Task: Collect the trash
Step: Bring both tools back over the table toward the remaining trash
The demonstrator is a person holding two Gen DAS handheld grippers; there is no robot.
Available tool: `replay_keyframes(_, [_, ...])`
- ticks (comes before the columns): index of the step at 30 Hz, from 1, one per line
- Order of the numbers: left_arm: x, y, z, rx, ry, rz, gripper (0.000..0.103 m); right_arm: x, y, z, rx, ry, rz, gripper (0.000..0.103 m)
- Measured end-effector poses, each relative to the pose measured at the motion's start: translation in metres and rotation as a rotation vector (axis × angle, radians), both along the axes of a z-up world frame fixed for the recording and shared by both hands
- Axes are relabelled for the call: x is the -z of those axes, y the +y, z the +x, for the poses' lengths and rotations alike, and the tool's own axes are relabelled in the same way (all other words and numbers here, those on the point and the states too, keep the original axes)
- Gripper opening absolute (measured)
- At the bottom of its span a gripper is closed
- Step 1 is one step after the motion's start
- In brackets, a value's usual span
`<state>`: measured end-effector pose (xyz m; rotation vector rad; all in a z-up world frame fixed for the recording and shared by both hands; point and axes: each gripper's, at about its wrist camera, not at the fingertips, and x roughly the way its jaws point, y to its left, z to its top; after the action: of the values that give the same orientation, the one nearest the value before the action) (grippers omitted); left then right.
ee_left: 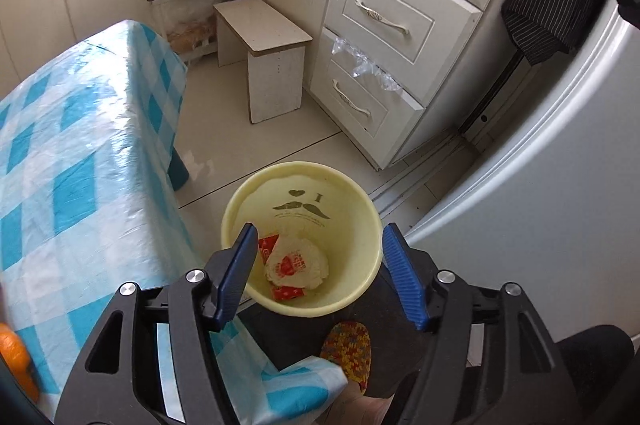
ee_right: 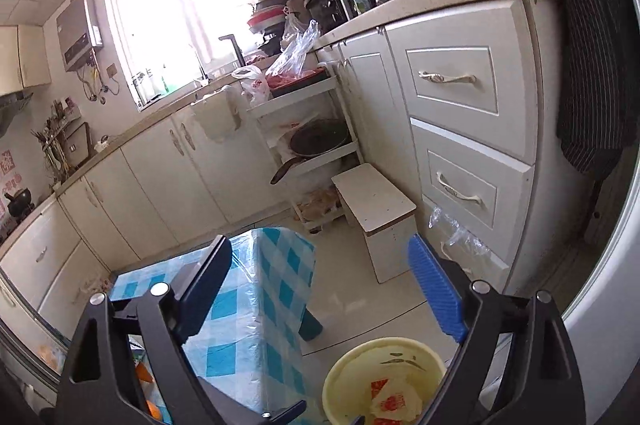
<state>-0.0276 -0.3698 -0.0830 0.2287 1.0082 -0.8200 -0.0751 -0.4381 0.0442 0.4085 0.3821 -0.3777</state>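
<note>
Below the left tongs stands a bin of smooth, pale yellow plastic with a dull sheen; crumpled white and red paper wrappers lie inside. The fingers of the tongs carry ribbed blue rubbery pads on matt black plastic arms with shiny metal bolts. Left of the tongs, the surface wears a glossy, wrinkled plastic cloth in blue checks. Ahead, the floor is glossy tile, and the drawers are painted satin white with metal handles.
</note>
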Motion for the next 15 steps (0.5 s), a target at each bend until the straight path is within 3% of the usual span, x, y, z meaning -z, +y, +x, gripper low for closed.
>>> replay_keyframes(6, [-0.031,0.060,-0.017,-0.023,-0.072,-0.011,0.068,-0.009,0.023,0.008,0.003,0.042,-0.134,0.091])
replay_keyframes(15, [-0.072,0.164,-0.026,-0.183,-0.186,-0.010,0.076,-0.012,0.059,0.022,-0.069,0.073,-0.226,0.093])
